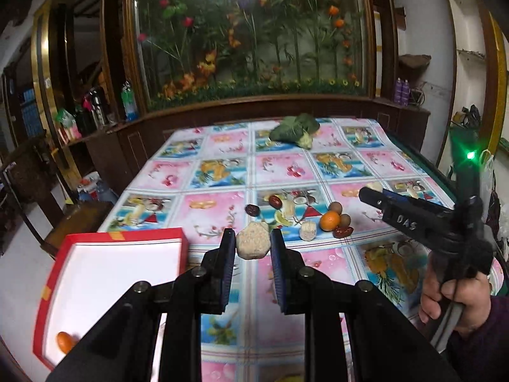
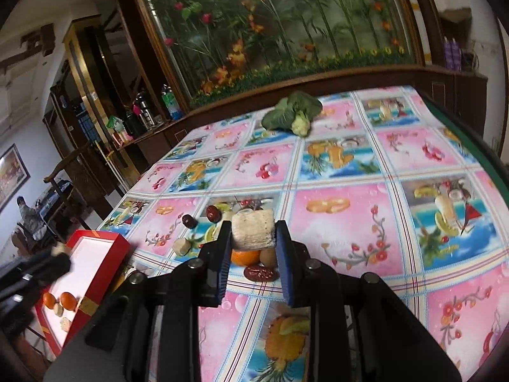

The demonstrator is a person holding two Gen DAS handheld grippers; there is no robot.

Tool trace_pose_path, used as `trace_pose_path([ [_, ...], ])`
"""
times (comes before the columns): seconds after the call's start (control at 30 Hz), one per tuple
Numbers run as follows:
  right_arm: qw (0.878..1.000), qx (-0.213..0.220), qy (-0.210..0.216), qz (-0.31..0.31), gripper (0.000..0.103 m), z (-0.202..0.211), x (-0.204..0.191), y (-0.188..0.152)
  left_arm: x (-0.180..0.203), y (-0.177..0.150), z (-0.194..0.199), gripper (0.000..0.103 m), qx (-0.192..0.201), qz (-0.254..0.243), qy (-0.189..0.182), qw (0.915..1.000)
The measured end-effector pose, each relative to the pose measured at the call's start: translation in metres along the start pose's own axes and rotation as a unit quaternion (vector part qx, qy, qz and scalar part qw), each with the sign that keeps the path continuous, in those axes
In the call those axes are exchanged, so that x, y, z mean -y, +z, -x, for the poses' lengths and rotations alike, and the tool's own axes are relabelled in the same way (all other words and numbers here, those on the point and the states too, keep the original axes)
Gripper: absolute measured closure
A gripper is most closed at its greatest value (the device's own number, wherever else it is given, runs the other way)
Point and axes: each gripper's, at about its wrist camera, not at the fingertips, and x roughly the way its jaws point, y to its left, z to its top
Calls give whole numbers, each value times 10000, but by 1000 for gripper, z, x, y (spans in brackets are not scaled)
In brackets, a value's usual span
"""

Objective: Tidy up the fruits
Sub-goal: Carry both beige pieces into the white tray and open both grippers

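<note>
My left gripper (image 1: 253,238) is shut on a beige, grainy hexagonal chunk (image 1: 252,244), held above the table just right of the red box (image 1: 165,234). The box's white inside holds two oranges (image 2: 68,300) and small pale pieces (image 2: 65,323). My right gripper (image 2: 253,229) is shut on a pale cylindrical chunk (image 2: 253,229), lifted over an orange (image 2: 245,257), a brown round fruit (image 2: 268,258) and a red date (image 2: 261,273). Two more dates (image 2: 213,213) and a pale chunk (image 2: 182,246) lie on the cloth. In the left wrist view a hand (image 1: 455,296) holds the right gripper (image 1: 367,192).
A green leafy vegetable (image 1: 294,130) lies at the table's far end. The fruit-print tablecloth (image 2: 343,238) covers the table. A dark wooden ledge with bottles (image 1: 128,100) runs behind it. A wooden chair (image 1: 38,172) stands off the table's left side.
</note>
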Motion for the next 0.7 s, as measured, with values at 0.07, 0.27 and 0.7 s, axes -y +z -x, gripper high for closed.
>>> trace_pose_path([
  [0.07, 9999, -35, -73, 73, 75, -2, -3, -2, -6, -1, 8, 82, 108, 5, 90, 9999],
  [0.27, 9997, -233, 109, 12, 75, -6, -24, -11, -33, -9, 20, 82, 175, 242, 204, 9993],
  [0.7, 9842, -793, 1461, 613, 74, -13, -163, -38, -146, -51, 4, 82, -416, 1076, 985, 9884],
])
